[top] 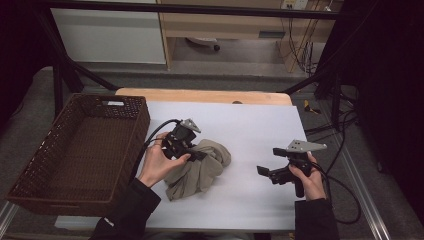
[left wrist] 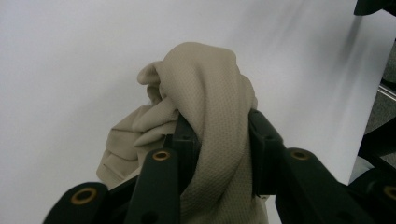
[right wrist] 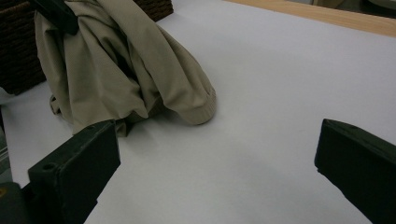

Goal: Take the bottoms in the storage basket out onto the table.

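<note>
A crumpled beige cloth lies on the white table sheet, left of centre. My left gripper reaches into its top from the left and is shut on a bunched fold. In the left gripper view that fold of cloth runs up between the two black jaws of the left gripper and bulges over them. My right gripper hovers to the right of the cloth, apart from it, open with nothing between its fingers. In the right gripper view the cloth sits beyond the wide-apart jaws of the right gripper.
A dark brown wicker basket stands at the table's left edge, close to the left hand; its wall shows behind the cloth. A wooden strip borders the far side. Cables trail at the right.
</note>
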Tool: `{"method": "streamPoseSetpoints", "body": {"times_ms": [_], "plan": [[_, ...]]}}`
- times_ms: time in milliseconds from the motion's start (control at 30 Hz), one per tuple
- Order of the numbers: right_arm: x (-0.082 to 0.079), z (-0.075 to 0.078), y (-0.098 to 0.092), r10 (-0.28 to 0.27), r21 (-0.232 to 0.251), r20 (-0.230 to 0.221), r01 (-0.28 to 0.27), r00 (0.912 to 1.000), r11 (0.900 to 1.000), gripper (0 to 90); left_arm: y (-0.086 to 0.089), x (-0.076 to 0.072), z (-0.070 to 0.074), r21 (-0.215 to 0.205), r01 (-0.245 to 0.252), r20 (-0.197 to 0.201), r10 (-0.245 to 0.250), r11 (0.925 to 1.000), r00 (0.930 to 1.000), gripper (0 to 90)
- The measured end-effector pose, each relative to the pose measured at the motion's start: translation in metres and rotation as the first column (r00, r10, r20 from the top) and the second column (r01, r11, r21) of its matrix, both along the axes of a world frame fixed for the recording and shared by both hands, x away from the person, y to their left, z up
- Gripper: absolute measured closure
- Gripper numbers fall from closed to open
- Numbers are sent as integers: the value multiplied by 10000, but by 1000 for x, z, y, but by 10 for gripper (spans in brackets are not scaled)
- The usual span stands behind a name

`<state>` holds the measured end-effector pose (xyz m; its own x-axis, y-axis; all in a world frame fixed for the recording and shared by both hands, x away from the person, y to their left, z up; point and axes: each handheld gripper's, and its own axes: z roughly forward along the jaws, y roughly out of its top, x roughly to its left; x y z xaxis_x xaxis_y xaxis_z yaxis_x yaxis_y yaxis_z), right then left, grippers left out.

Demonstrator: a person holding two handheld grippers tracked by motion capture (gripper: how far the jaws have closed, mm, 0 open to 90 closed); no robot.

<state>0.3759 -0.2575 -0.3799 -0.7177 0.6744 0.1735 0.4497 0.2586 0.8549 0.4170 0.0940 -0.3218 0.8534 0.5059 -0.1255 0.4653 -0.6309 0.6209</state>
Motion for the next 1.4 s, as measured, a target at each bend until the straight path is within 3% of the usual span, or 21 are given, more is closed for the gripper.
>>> {"method": "streamPoseSetpoints", "body": {"times_ms": [300, 600, 1033, 1400], "plan": [[0, 0, 0, 3, 13, -22, -3, 10000, 10000, 7, -1, 1, -9, 282, -64, -253, 71, 9996, 9997, 505], [0, -1, 1, 15, -4, -4, -15, 10000, 10000, 7, 1, 1, -13, 257, -333, -83, 335, 9991, 9994, 298], [0, 0, 1, 8, 7, -21, -8, 10000, 10000, 7, 7, -7, -3, 56, -664, 567, 660, 9978, 9962, 174], [0, 0, 0, -21, 51, -40, 21, 10000, 10000, 7, 12, -17, 11, -37, -842, 842, 842, 9964, 9929, 130]]}}
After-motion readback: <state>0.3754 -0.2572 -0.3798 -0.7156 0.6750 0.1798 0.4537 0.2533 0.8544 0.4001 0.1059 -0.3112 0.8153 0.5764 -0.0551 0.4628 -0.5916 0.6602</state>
